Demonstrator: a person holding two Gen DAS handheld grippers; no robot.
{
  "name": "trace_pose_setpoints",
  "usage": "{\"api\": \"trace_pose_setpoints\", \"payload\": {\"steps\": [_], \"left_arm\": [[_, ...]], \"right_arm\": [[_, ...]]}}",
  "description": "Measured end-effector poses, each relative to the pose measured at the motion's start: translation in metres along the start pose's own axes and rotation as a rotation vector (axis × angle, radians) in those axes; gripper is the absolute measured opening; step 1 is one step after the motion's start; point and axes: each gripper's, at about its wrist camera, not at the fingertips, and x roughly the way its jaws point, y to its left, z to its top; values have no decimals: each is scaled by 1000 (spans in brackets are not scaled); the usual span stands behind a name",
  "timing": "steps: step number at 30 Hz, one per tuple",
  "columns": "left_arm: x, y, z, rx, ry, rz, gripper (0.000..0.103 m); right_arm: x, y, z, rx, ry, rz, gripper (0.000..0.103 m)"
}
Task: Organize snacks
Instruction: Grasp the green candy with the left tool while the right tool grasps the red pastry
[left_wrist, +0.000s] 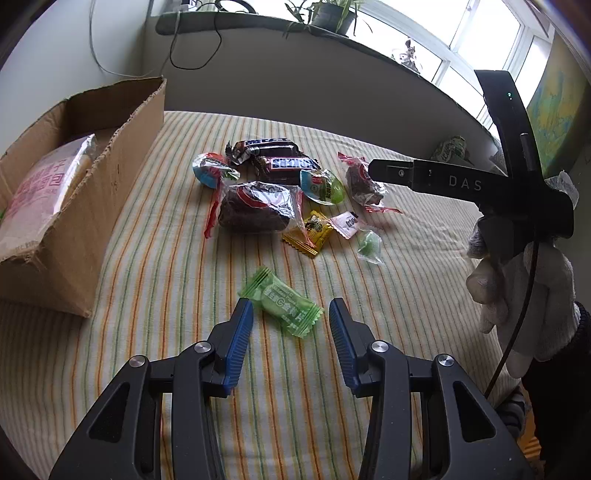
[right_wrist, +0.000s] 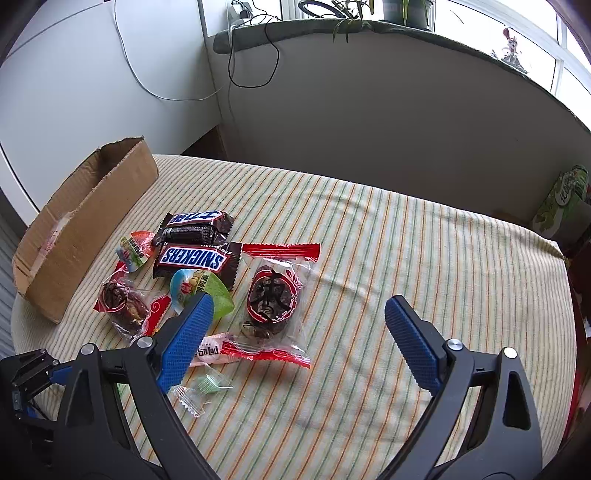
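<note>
Lying on the striped cloth (right_wrist: 406, 258), a bar reads SNICKERS (right_wrist: 194, 259); print on the other wrappers is too small to read. A cardboard box (left_wrist: 110, 155) at left holds 1 pink-printed bag (left_wrist: 40, 188), partly cut off. The left gripper (left_wrist: 291, 308) is spread around a green candy (left_wrist: 282, 301), not touching; the right gripper (right_wrist: 299, 314) gapes wide, holding nothing.

Striped tablecloth (right_wrist: 406, 258) covers table. Grey sill (right_wrist: 369, 33) at 12 o'clock holds potted plant (left_wrist: 332, 14); bright windows (left_wrist: 480, 48) at 1–2 o'clock.
</note>
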Motion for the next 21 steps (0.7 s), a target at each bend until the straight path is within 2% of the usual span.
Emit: {"api": "trace_pose_setpoints", "payload": {"steps": [6, 10, 14, 19, 20, 21], "left_arm": [[9, -11, 6, 56, 4, 26, 41], [14, -16, 8, 88, 1, 47, 34], [15, -18, 6, 126, -6, 80, 25], [14, -16, 6, 125, -13, 86, 21], [14, -16, 5, 128, -15, 87, 20], [14, -16, 5, 134, -18, 89, 20]], "right_arm": [[13, 2, 3, 0, 19, 7, 90], [23, 3, 4, 1, 38, 1, 88], [35, 6, 4, -5, 66, -1, 72], [41, 12, 4, -26, 78, -19, 54], [41, 13, 4, -29, 78, -24, 45], [41, 14, 5, -32, 76, -29, 42]]}}
